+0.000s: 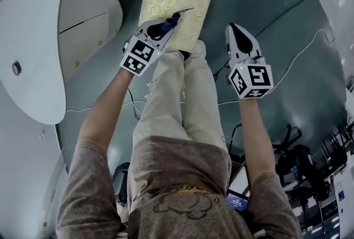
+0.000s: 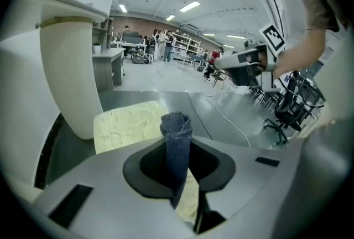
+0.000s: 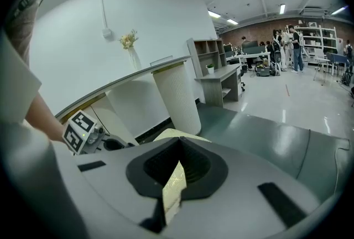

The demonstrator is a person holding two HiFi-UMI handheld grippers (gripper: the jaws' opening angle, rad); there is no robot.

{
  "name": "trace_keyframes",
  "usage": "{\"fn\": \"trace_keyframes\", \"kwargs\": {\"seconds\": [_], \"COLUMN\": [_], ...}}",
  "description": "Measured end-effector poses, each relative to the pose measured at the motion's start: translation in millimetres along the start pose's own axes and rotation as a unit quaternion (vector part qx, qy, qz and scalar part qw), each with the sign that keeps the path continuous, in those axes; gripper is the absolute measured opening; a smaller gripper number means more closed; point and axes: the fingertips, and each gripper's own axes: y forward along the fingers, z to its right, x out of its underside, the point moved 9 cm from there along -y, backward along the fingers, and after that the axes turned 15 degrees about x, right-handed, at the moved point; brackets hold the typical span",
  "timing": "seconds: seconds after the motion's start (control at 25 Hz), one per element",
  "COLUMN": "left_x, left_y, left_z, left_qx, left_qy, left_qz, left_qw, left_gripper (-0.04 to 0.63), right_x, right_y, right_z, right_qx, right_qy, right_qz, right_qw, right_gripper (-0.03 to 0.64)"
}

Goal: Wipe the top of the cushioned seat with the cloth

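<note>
The cushioned seat (image 1: 176, 0) is a cream-yellow patterned pad on the grey-green floor, straight ahead of the person's legs. My left gripper (image 1: 170, 21) hangs over the seat's near edge, shut on a rolled dark blue cloth (image 1: 166, 25). In the left gripper view the cloth (image 2: 176, 141) stands upright between the jaws with the seat (image 2: 128, 124) beyond it. My right gripper (image 1: 237, 32) is held to the right of the seat, off its edge, shut with nothing in it. A sliver of the seat (image 3: 173, 183) shows through its jaw slit.
A white curved counter (image 1: 33, 44) and a ribbed white pillar (image 2: 71, 77) stand close on the left of the seat. A thin cable (image 1: 301, 52) runs over the floor on the right. Office chairs (image 1: 301, 163) stand behind the person; people stand far off (image 2: 160, 44).
</note>
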Motion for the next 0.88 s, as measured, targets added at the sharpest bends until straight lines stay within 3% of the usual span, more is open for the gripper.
{"fn": "trace_keyframes", "kwargs": {"seconds": [0.56,0.88], "left_x": [-123.4,-151.0], "left_y": [37.8,81.8], "left_z": [-114.7,-158.2], "left_qx": [-0.041,-0.039], "left_qy": [0.096,0.116], "left_qz": [0.0,-0.027], "left_qw": [0.9945,0.9921], "left_gripper": [0.081,0.081], "right_x": [-4.0,2.2], "right_y": [11.3,20.2], "right_z": [25.2,47.4], "right_qx": [0.027,0.049], "right_qy": [0.024,0.04], "right_qz": [-0.006,-0.019], "right_qw": [0.999,0.998], "right_gripper": [0.006,0.006]}}
